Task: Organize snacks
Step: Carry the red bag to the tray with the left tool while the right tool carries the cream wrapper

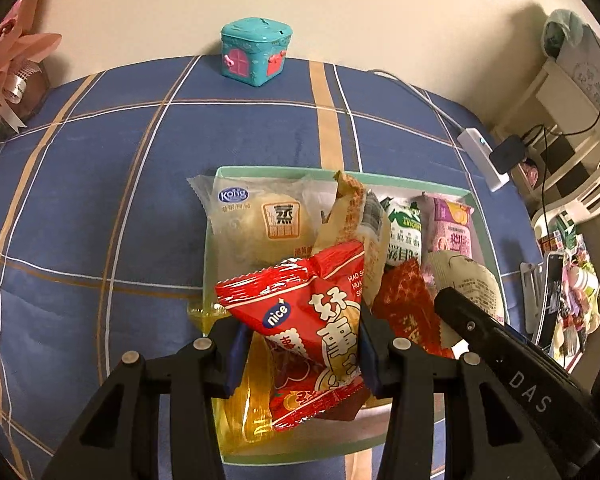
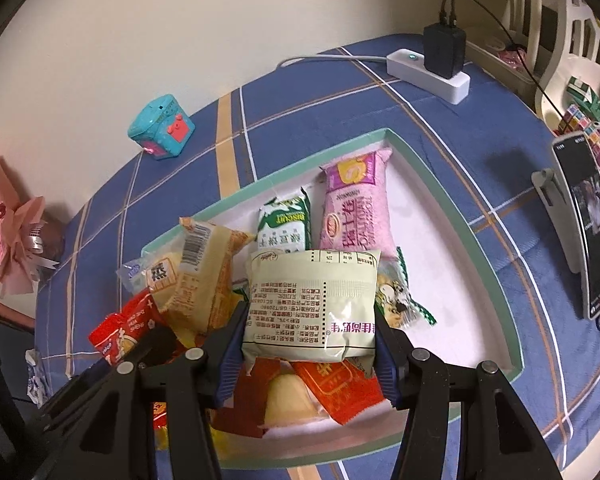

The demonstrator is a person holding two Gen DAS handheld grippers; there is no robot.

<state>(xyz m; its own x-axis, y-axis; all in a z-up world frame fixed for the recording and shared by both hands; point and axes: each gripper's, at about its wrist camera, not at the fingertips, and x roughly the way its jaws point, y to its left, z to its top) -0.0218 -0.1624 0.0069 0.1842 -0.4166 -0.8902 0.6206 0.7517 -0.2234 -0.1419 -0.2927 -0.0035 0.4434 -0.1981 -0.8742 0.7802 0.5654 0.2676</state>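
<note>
Glossy red snack packet [image 1: 316,320], crinkled (white lettering), upright

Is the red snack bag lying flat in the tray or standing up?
Standing up. The left gripper pinches the red snack bag between its pads, with its crimped top pointing upward above the other packets in the tray.

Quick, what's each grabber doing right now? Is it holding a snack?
Left gripper: shut on the red snack packet, over the tray.
Right gripper: shut on the pale green snack packet, over the same tray.
</note>
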